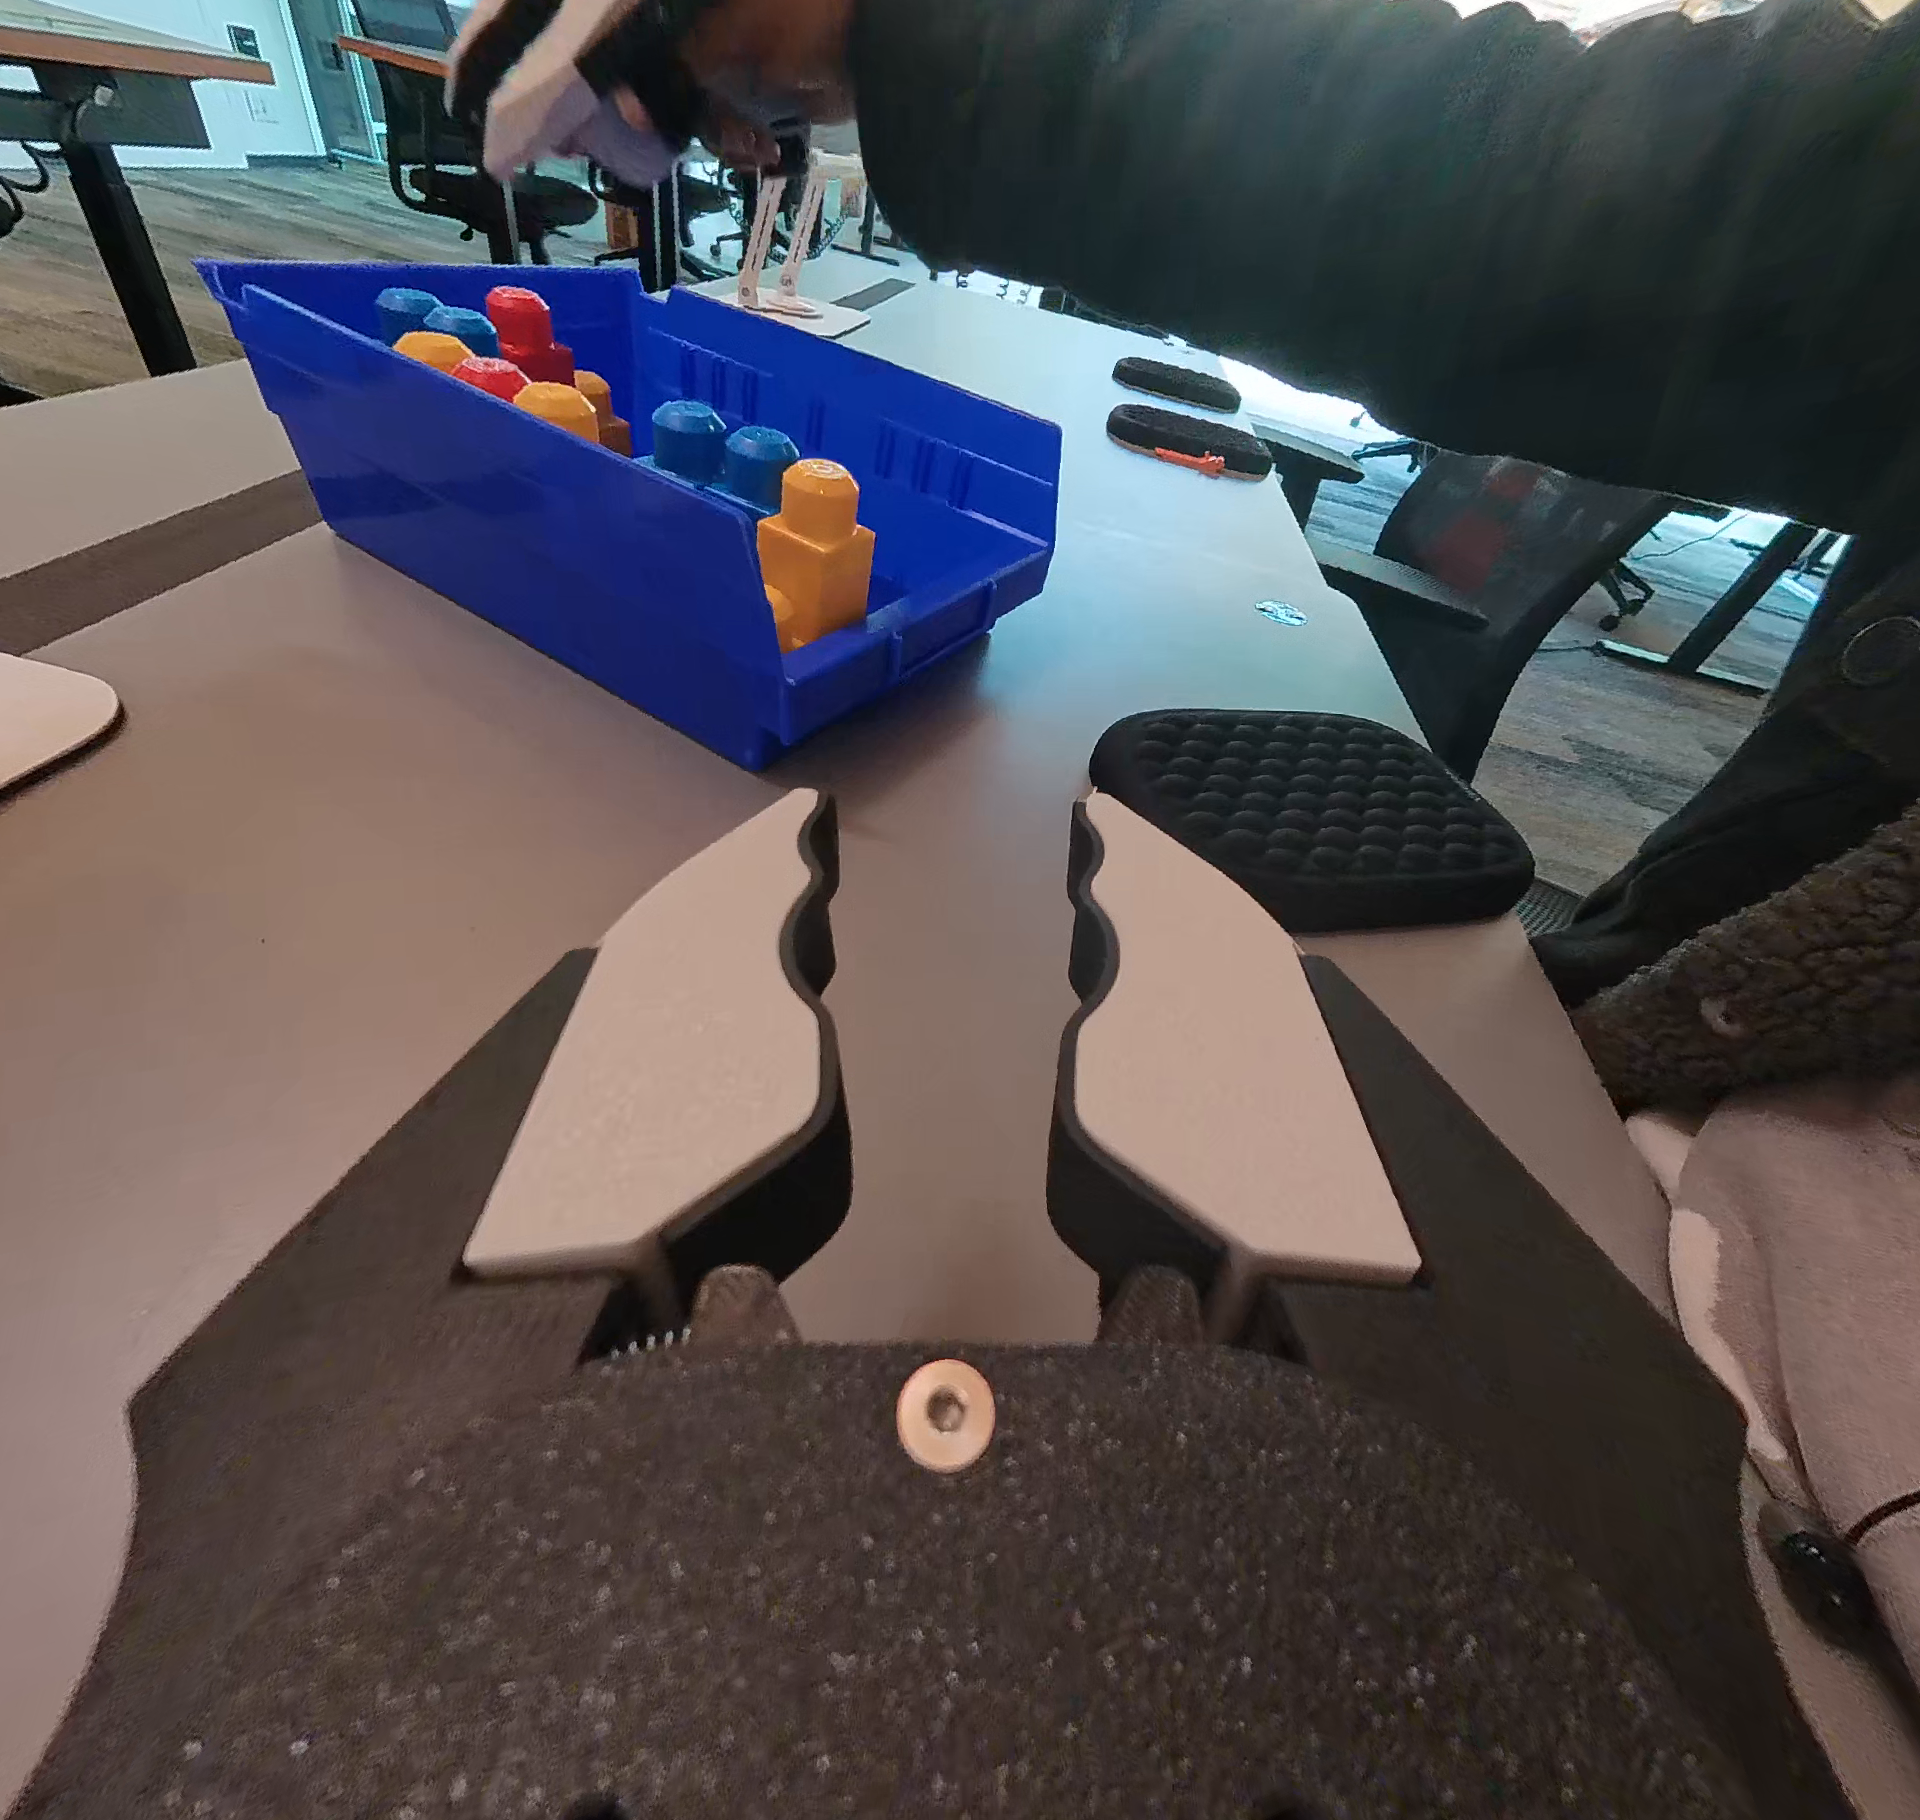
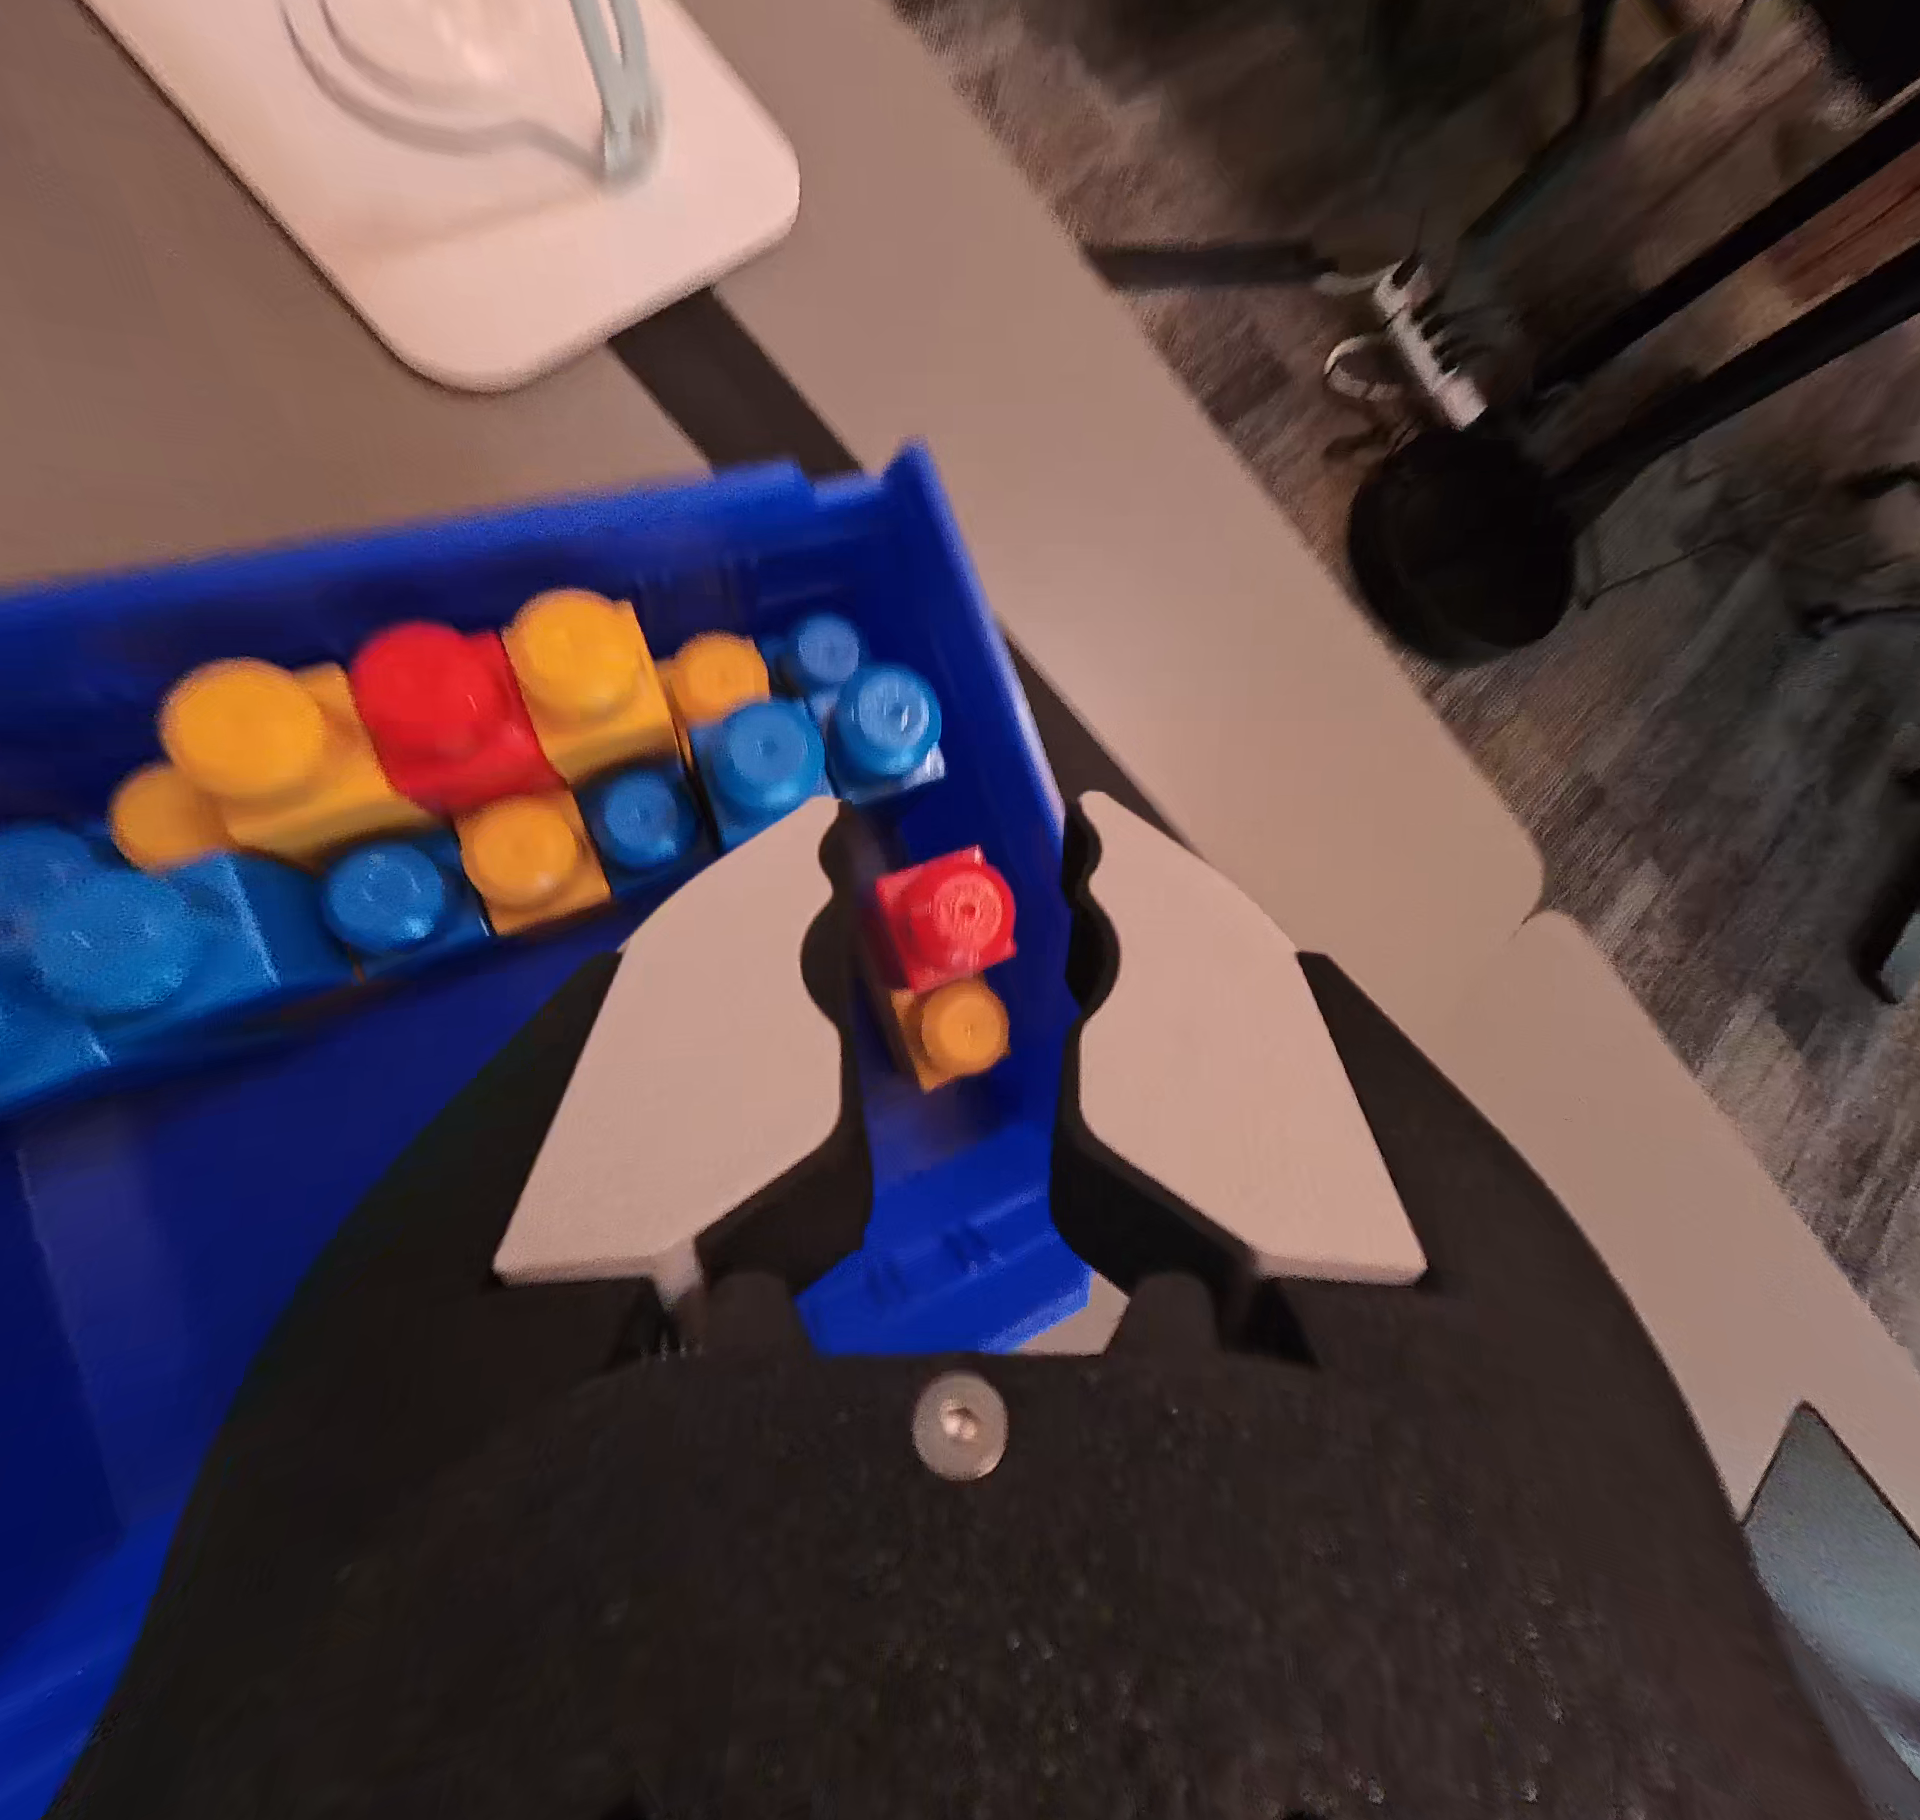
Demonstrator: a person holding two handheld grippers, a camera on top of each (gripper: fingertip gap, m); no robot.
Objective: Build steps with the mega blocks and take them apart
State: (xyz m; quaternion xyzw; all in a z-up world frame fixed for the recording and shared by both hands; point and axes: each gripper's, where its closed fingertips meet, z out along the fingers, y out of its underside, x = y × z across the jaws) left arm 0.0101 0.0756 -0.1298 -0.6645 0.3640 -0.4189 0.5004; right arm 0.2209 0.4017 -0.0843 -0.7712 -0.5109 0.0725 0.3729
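Your left gripper point(image 1: 951, 840) sits low over the table point(image 1: 364, 887), jaws spread, nothing between them. Only its view shows your sleeve point(image 1: 1299, 160) reaching across above the bin point(image 1: 582, 565) with the right gripper point(image 1: 561, 97) held high, plus a black dimpled pad point(image 1: 1309, 814) just right of the left fingers and two more pads farther back. Your right gripper point(image 2: 956, 825) looks straight down into the bin's end, jaws spread and empty; its view is motion-blurred. It alone shows a red block point(image 2: 951, 913) and an orange block point(image 2: 956, 1027) side by side below the fingertips, apart from the main cluster. Table is grey with a dark strip; a white base plate point(image 2: 499, 212) lies near the bin. Office chairs, desks and patterned carpet beyond. All blocks are in the blue bin: red, orange, blue, mostly stud-up, one tall orange block point(image 1: 816, 565) at the near end.
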